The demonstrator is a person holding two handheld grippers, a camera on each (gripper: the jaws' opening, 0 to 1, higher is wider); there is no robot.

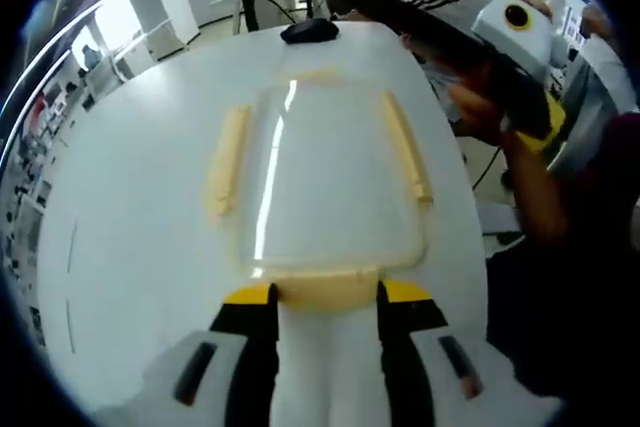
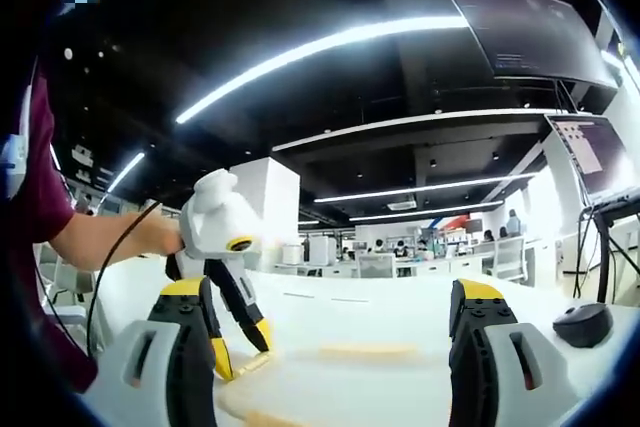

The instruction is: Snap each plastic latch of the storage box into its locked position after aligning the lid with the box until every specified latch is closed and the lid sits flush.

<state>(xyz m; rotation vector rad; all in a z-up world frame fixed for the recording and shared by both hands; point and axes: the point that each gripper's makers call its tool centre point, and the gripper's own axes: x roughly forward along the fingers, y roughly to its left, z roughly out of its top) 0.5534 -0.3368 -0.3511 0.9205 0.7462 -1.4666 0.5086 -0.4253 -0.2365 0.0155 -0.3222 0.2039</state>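
Box lid [image 2: 330, 387] cut off at 6 o'clock in right gripper view. Near latch [image 1: 328, 290] partly hidden btwn left gripper's fingers [image 1: 254, 297]. Black object [image 1: 309, 31] at counter's [image 1: 140, 197] far edge, 12 o'clock: too blurred to ID.

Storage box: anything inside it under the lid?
Looking through the clear lid of the storage box, only pale white shows, the same as the table; no contents stand out. Glare streaks cover part of the lid, and the left gripper hides the near latch.
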